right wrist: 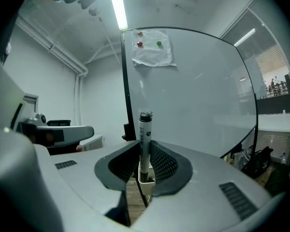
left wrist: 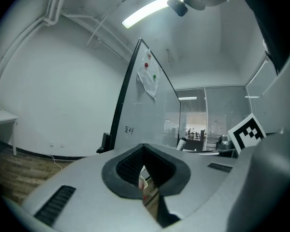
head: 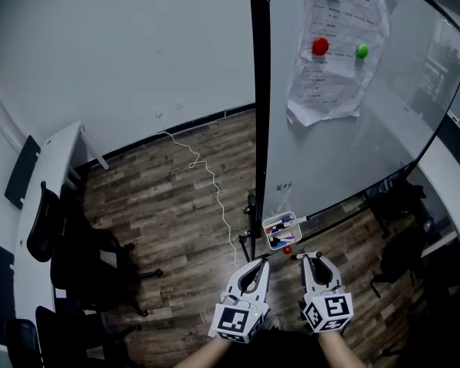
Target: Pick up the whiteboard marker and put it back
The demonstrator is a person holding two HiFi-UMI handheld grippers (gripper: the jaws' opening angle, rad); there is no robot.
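- Head view: both grippers are low in the frame, facing the whiteboard (head: 345,144). The left gripper (head: 261,263) has its jaws together. The right gripper (head: 310,257) is just beside it. The pen tray (head: 267,225) hangs at the board's lower edge, near and ahead of both tips, with other pens in it.
- Head view, room: the black board frame (head: 258,90) stands directly ahead and a cable (head: 215,190) trails on the floor to the left. Chairs (head: 69,244) are well apart from us.
- Left gripper view: the left gripper (left wrist: 144,170) is closed on nothing. The board (left wrist: 145,105) is ahead with open air between.
- Right gripper view: the right gripper (right wrist: 145,170) is clamped on the whiteboard marker (right wrist: 145,139), which stands upright.
- We judge the pick-up done. Returning the marker to the tray is left.
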